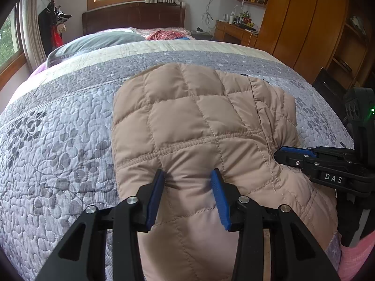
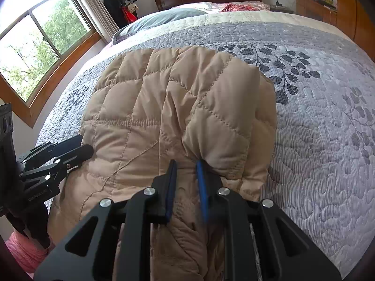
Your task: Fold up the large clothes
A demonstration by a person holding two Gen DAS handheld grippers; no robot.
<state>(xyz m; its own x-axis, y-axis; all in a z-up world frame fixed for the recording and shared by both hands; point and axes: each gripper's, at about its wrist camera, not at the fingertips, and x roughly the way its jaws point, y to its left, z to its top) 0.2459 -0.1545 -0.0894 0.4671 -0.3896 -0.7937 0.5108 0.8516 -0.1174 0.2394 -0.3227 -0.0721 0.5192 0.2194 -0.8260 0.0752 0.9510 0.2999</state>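
A tan quilted puffer jacket [image 1: 196, 117] lies folded on the grey floral bedspread [image 1: 58, 140], its near part hanging over the bed's front edge. My left gripper [image 1: 188, 175] is shut on a thick bunch of the jacket's near left part, fabric filling the gap between its blue pads. My right gripper [image 2: 186, 166] is shut on the jacket [image 2: 178, 98] at its near right part, fabric pinched between its pads. In the left wrist view the right gripper [image 1: 293, 157] shows at the jacket's right edge. In the right wrist view the left gripper [image 2: 77, 149] shows at the jacket's left edge.
The bedspread [image 2: 316, 128] stretches wide on both sides of the jacket. A grey pillow [image 1: 98, 42] and red clothes [image 1: 164, 35] lie near the headboard [image 1: 133, 16]. A wooden wardrobe [image 1: 304, 23] stands at the right, windows [image 2: 35, 39] at the left.
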